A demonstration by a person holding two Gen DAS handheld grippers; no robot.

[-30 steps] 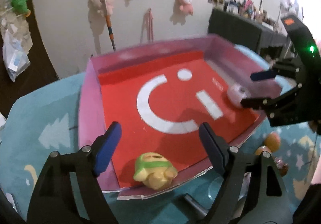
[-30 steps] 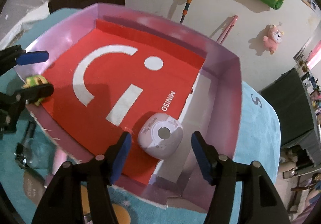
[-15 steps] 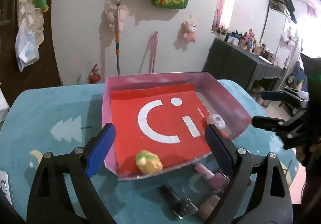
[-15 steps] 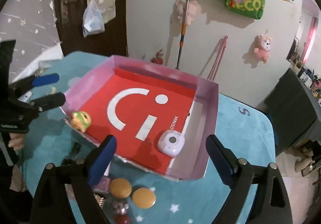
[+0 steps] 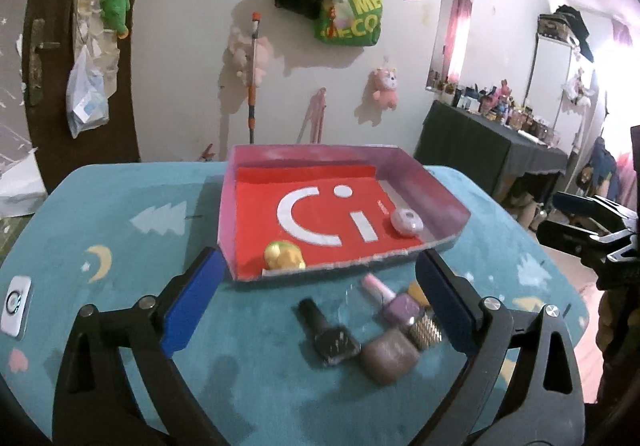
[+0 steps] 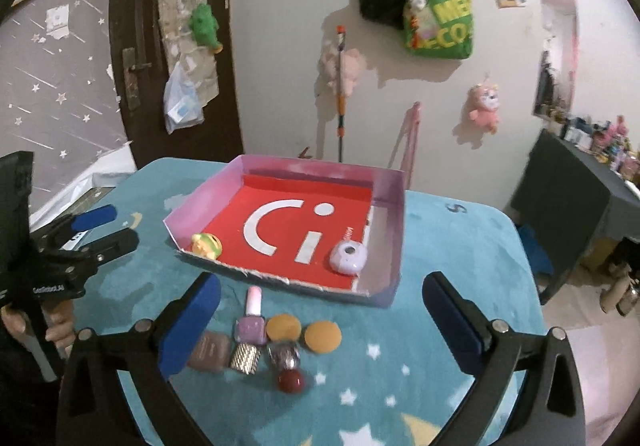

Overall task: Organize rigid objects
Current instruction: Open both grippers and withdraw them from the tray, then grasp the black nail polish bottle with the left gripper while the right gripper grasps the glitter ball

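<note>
One tray (image 6: 390, 226) holds two items: a toy (image 6: 207, 245) and a puck (image 6: 348, 257). Both claws (image 5: 316, 302) (image 6: 320, 322), just opening, gape wide, empty. Eight items (image 6: 285, 327) lie before the tray.

In the left wrist view the brown bottle (image 5: 390, 356) is smeared by motion blur, and the right finger (image 5: 444, 300) hides part of an orange puff (image 5: 416, 292) and of the gold-capped bottle (image 5: 424, 330). The small print on the tray's red floor (image 6: 347, 234) is too fine to read. The hand (image 6: 60, 328) is cut off by the edge.
</note>
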